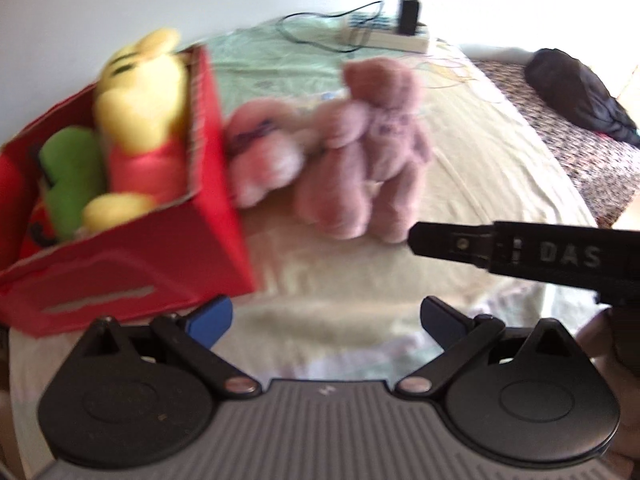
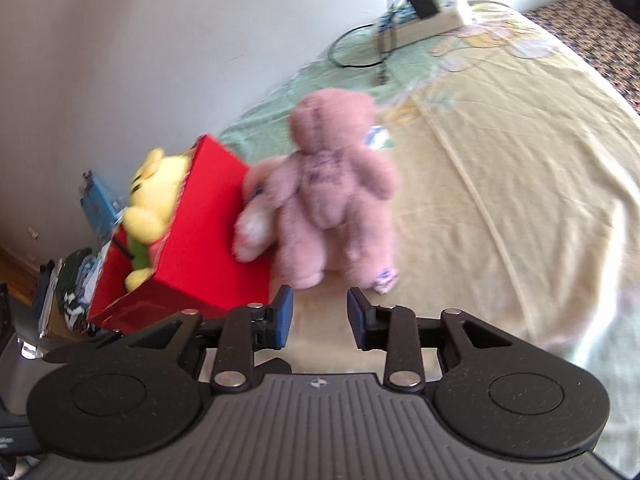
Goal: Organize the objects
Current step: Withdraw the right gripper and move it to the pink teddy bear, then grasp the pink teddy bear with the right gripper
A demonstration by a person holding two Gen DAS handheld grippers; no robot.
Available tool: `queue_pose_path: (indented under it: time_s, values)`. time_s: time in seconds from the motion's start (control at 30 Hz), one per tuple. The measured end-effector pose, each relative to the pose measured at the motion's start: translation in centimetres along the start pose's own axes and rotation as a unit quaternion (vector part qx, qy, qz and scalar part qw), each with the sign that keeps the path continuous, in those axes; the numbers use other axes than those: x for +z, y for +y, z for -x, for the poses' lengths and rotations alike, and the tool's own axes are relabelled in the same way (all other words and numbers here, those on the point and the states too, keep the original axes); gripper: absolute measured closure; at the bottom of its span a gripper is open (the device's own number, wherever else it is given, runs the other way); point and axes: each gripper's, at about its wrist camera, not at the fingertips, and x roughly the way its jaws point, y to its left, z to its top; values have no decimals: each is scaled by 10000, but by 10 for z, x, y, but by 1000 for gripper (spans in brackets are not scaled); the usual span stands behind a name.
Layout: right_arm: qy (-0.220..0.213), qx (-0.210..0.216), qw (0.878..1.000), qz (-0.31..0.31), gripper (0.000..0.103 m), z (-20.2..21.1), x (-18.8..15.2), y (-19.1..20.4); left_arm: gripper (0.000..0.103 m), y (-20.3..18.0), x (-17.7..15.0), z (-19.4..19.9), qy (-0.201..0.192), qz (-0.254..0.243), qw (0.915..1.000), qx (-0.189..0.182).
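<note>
A red cardboard box (image 1: 132, 272) (image 2: 200, 240) stands on the bed and holds a yellow plush bear (image 1: 140, 120) (image 2: 156, 196) and a green toy (image 1: 72, 176). A mauve teddy bear (image 1: 368, 152) (image 2: 336, 200) sits on the sheet just right of the box, with a second pink plush (image 1: 260, 152) (image 2: 256, 216) between it and the box. My left gripper (image 1: 326, 316) is open and empty, short of the toys. My right gripper (image 2: 319, 312) is open and empty, just in front of the mauve bear's feet; it also shows in the left wrist view (image 1: 416, 236), beside the bear.
The bed has a pale yellow and green sheet (image 2: 500, 160). A power strip with a black adapter and cables (image 1: 392, 32) (image 2: 424, 16) lies at the far end. A dark bag (image 1: 576, 92) rests on a patterned cover at right. Clutter lies on the floor at left (image 2: 76, 280).
</note>
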Motion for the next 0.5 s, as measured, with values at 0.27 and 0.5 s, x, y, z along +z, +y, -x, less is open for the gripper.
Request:
queue_pose_path:
  time_s: [0.27, 0.5]
  values:
    - [-111, -67, 9991, -411, 68, 2, 29, -30, 3, -28, 25, -13, -511, -502, 9973, -179]
    - [-16, 215, 9974, -686, 61, -21, 53, -49, 3, -35, 48, -26, -991, -757, 9918, -260]
